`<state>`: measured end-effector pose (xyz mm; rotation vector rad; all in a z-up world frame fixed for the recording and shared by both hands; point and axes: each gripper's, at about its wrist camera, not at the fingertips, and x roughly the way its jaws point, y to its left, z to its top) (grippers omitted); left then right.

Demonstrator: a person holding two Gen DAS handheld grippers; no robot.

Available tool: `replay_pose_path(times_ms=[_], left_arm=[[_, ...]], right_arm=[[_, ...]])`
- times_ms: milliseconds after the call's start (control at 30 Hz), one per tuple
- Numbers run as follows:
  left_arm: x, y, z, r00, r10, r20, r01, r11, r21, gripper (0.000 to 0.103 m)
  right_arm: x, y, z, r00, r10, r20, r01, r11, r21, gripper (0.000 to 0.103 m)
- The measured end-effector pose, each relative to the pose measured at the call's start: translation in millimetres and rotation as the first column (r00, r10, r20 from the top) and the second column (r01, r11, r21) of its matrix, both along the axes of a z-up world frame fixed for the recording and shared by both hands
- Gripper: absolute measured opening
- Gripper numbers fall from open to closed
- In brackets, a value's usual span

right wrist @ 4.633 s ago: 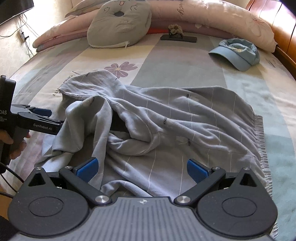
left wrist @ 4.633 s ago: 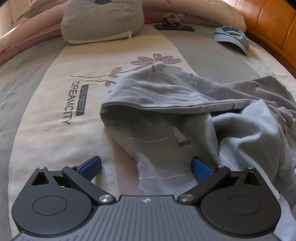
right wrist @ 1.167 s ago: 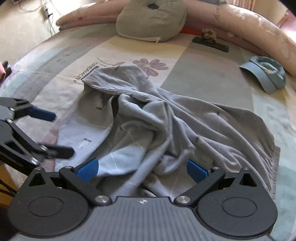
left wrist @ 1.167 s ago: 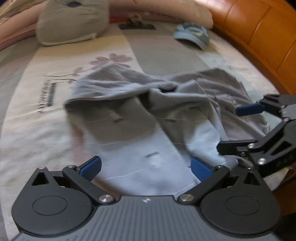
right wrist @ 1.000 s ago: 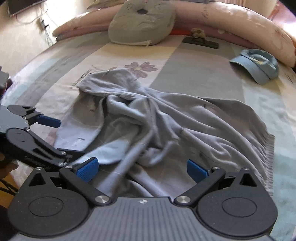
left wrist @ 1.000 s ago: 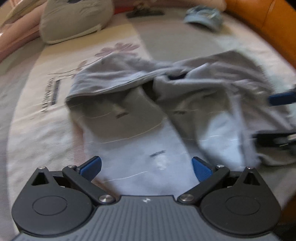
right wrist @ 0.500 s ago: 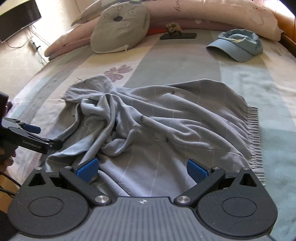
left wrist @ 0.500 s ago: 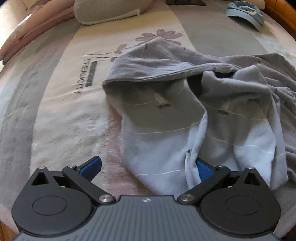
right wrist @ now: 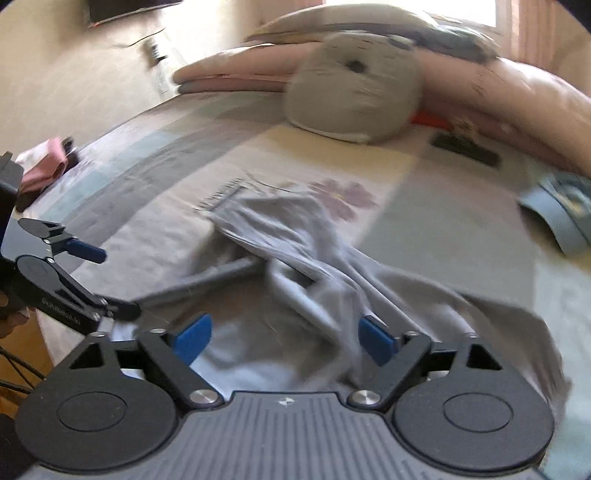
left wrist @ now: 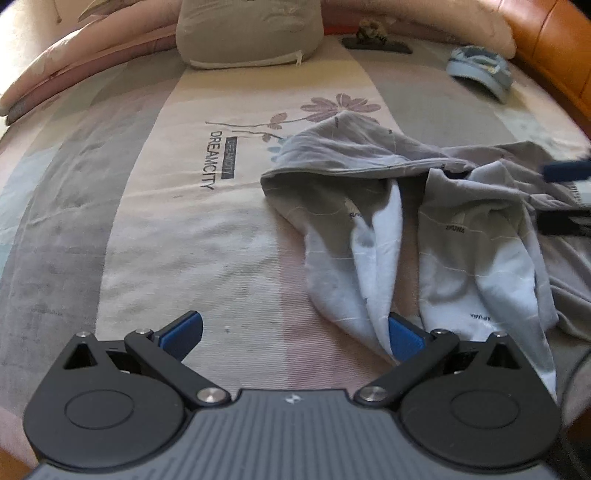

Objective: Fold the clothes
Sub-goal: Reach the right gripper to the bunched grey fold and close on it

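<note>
At the bottom of the left wrist view the left gripper (left wrist: 293, 334) stood spread wide over bare bedsheet, nothing between its blue pads; half a second before, hood fabric had lain against its right pad, so it had slid off to the left of the cloth. In the right wrist view the right gripper (right wrist: 284, 338) also stood spread, its jaws having just been closing a little, with a twisted ridge of grey cloth lying between the pads but not visibly pinched; heavy blur there made contact hard to judge.

The grey hoodie (left wrist: 424, 221) lay rumpled on the right half of the left view, hood opening toward the camera, its two pale lobes now parted by a strip of sheet where they had been bunched together. That suggested the garment was being spread out rather than folded: the task looked early, with no fold made yet.

Farther off, the bedsheet (left wrist: 155, 229) showed its printed lettering at centre left; the grey pillow (left wrist: 251, 33) sat top centre and the blue cap (left wrist: 480, 72) at upper right.
</note>
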<state>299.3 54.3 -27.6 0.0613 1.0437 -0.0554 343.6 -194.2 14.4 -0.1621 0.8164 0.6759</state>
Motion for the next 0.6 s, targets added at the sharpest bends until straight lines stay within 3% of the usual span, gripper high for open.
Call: replay_pose_path(times_ms=[100, 233, 333, 433, 500, 600], left_arm=[[-6, 20, 3, 0.999, -0.029, 0.022, 0.030, 0.999, -0.035, 0.102], [-18, 44, 9, 0.991, -0.120, 0.049, 0.127, 0.981, -0.148, 0.102], [-28, 57, 9, 0.978, -0.196, 0.076, 0.205, 0.971, -0.126, 0.102], [-33, 72, -2, 0.984, -0.170, 0.054, 0.173, 0.984, -0.044, 0.102], [-34, 83, -9, 0.990, -0.138, 0.039, 0.139, 0.990, -0.029, 0.102], [-39, 98, -18, 0.995, -0.096, 0.030, 0.097, 0.995, -0.021, 0.102]], right_arm=[[2, 40, 4, 0.999, 0.045, 0.001, -0.045, 0.999, -0.006, 0.076], [6, 94, 3, 0.996, 0.088, -0.011, -0.089, 0.996, -0.026, 0.075], [10, 129, -1, 0.994, 0.105, -0.021, -0.106, 0.993, -0.055, 0.074], [18, 154, -13, 0.991, 0.124, -0.054, -0.128, 0.989, -0.079, 0.068], [25, 168, -27, 0.988, 0.119, -0.094, -0.129, 0.986, -0.108, 0.052], [35, 186, -49, 0.988, 0.082, -0.132, -0.104, 0.979, -0.175, 0.040]])
